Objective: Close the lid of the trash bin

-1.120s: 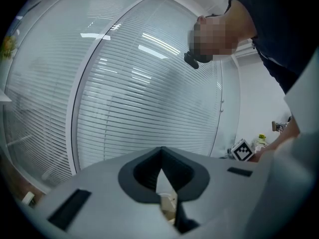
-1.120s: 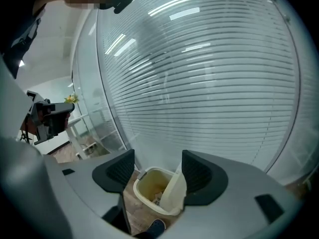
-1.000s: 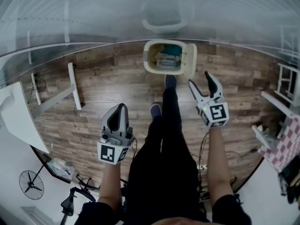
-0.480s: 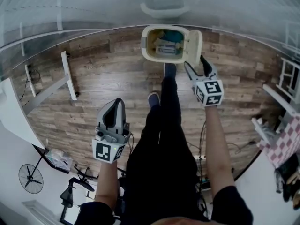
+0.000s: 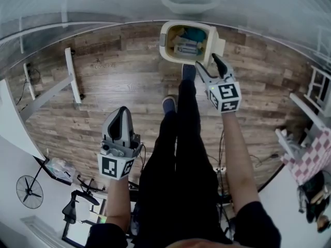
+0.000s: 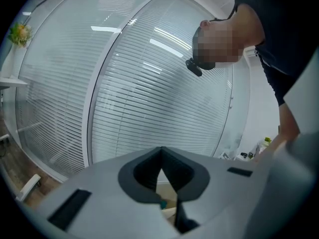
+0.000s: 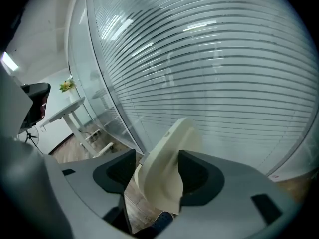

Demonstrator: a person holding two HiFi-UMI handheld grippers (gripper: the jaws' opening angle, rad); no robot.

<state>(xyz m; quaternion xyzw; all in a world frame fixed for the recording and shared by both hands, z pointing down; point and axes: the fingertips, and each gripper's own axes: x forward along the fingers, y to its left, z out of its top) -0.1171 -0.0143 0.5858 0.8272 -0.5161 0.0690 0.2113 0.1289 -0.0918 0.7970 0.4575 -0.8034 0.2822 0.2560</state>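
The cream trash bin (image 5: 166, 41) stands on the wood floor by the glass wall, with rubbish inside. Its lid (image 5: 219, 44) is up at the bin's right side. My right gripper (image 5: 206, 61) is open at the lid's near edge. In the right gripper view the upright lid (image 7: 165, 169) stands between the spread jaws of the right gripper (image 7: 157, 159), with a gap on the left side. My left gripper (image 5: 123, 111) hangs low at the left, far from the bin, shut on nothing. In its own view the left gripper (image 6: 160, 152) shows jaws that meet at the tip.
The person's dark legs (image 5: 182, 138) and shoes reach toward the bin. White table legs (image 5: 70, 79) stand at the left, a floor fan (image 5: 28, 192) at the lower left, a checkered cloth (image 5: 312, 156) at the right. Blinds behind glass close off the far side.
My right gripper has moved forward and left to the bin, and the lid now sits between its jaws. The left gripper has hardly shifted.
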